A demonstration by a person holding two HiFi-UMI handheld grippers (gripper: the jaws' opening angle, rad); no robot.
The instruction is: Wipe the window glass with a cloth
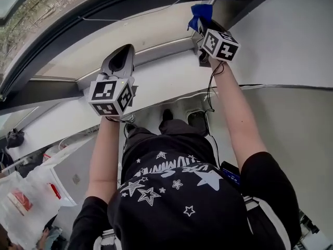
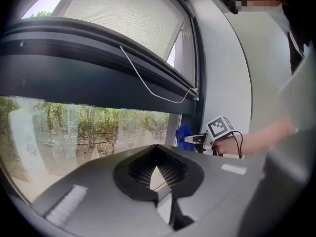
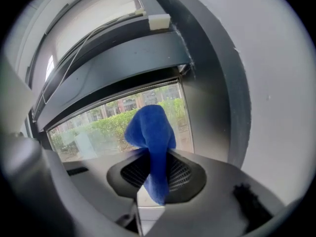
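Observation:
A blue cloth (image 3: 150, 132) hangs bunched between the jaws of my right gripper (image 3: 157, 174), which is shut on it. In the head view that right gripper (image 1: 202, 29) is raised at the window's right end, the cloth (image 1: 200, 13) close to the dark frame corner. From the left gripper view the cloth (image 2: 183, 135) sits right by the window glass (image 2: 74, 132); whether it touches is unclear. My left gripper (image 2: 157, 171) is shut with nothing in it and points at the glass from further left. It (image 1: 123, 51) hovers over the white sill (image 1: 166, 74).
A dark window frame (image 2: 89, 73) with a thin cord (image 2: 148, 85) runs above the glass, a roller blind (image 2: 128, 14) above that. A white wall (image 1: 291, 40) closes the right side. Plastic bags (image 1: 21, 202) and a box lie on the floor at lower left.

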